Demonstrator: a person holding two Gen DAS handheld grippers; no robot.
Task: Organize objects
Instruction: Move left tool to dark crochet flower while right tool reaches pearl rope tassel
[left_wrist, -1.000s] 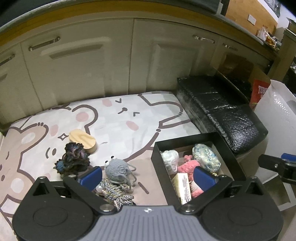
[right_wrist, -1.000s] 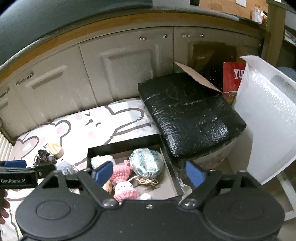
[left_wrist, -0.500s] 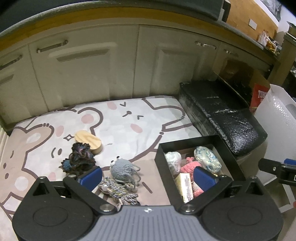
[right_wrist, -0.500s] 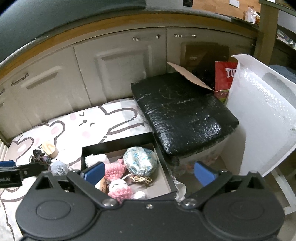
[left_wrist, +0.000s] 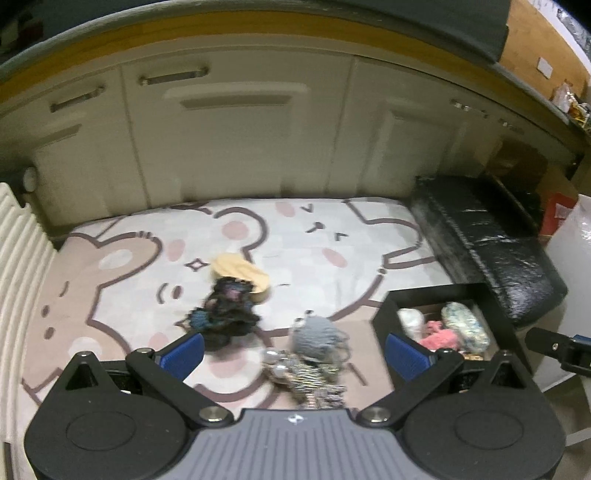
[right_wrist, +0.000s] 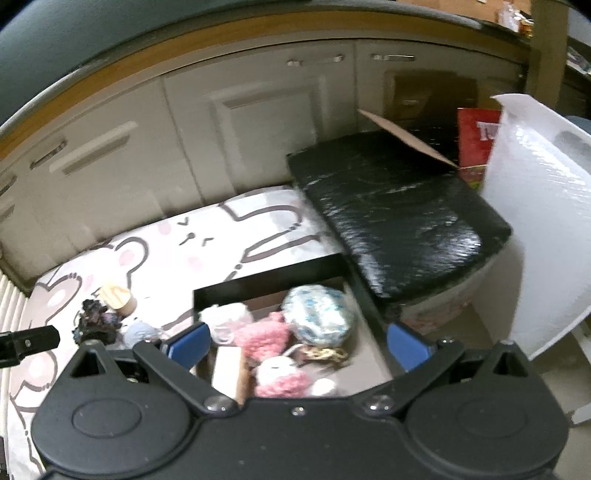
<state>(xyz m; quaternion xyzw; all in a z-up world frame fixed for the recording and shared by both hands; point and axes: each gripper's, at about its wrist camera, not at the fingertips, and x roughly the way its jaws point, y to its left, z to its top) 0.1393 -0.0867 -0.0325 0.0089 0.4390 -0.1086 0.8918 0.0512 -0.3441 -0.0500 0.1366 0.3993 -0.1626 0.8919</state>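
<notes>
A black box (left_wrist: 424, 300) (right_wrist: 266, 281) on a cartoon mat holds a floral pouch (right_wrist: 317, 314), pink knitted toys (right_wrist: 263, 336), a white piece (right_wrist: 221, 318) and a small carton (right_wrist: 227, 371). Loose on the mat lie a dark knitted bundle (left_wrist: 226, 308), a wooden oval (left_wrist: 240, 273), a grey knitted ball (left_wrist: 316, 334) and a striped cord tangle (left_wrist: 306, 373). My left gripper (left_wrist: 293, 356) hangs open above the ball and cord, holding nothing. My right gripper (right_wrist: 299, 343) stands wide open over the box, with no pad touching anything.
Cream cabinet doors (left_wrist: 236, 140) close off the back. A black foil-wrapped block (right_wrist: 399, 210) sits right of the box, with a white bubble-wrap bag (right_wrist: 535, 229) and a red carton (right_wrist: 474, 144) beyond. A ribbed white radiator (left_wrist: 18, 258) borders the mat's left edge.
My left gripper has swung left, so the loose toys now lie between its fingers and the box sits further right. The right gripper has opened wider and moved left over the box.
</notes>
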